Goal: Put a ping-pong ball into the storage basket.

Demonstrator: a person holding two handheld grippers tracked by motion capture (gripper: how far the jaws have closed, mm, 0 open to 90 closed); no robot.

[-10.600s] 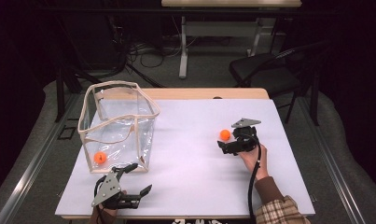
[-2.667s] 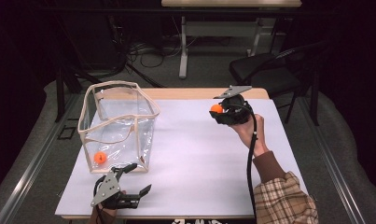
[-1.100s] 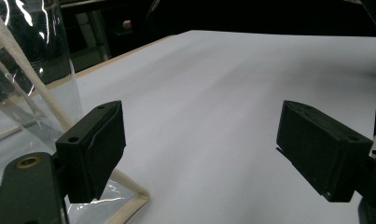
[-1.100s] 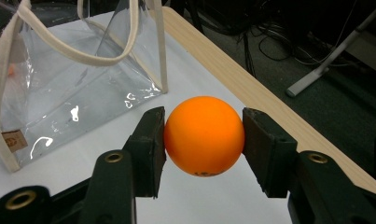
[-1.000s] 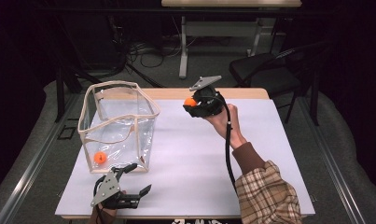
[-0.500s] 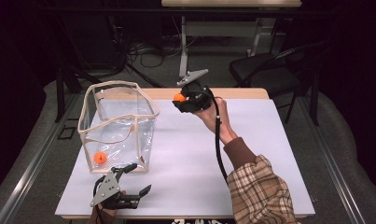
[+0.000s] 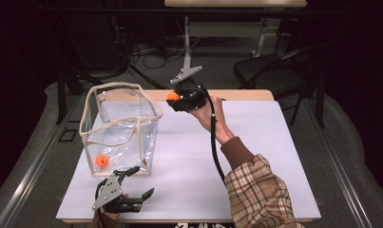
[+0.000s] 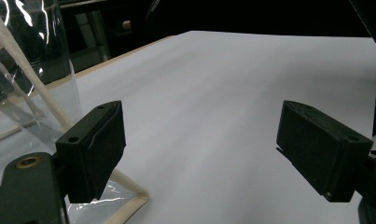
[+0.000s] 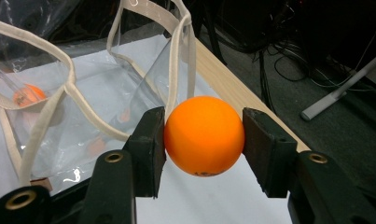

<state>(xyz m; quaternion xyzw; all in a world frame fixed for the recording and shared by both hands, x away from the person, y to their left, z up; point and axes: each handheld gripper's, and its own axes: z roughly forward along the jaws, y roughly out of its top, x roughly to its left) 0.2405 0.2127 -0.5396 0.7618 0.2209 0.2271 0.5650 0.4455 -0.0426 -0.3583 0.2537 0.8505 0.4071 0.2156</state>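
My right gripper (image 7: 176, 96) is shut on an orange ball (image 7: 173, 95), held in the air near the table's far edge, just right of a clear plastic bag (image 7: 120, 128) with beige trim. In the right gripper view the ball (image 9: 204, 135) sits squeezed between both pads, with the bag (image 9: 83, 93) ahead and to the left. A second orange ball (image 7: 101, 160) lies inside the bag at its near left corner. My left gripper (image 7: 142, 183) rests open on the table in front of the bag; its pads (image 8: 94, 147) have nothing between them.
The white table top (image 7: 255, 156) stretches to the right of the bag. A wooden edge (image 7: 241, 94) runs along the table's far side. Beyond it stand a dark chair (image 7: 270, 71) and cables on the floor.
My right gripper has carried the orange ball leftward along the far side of the table, toward the bag, and slightly up. The left gripper has stayed put.
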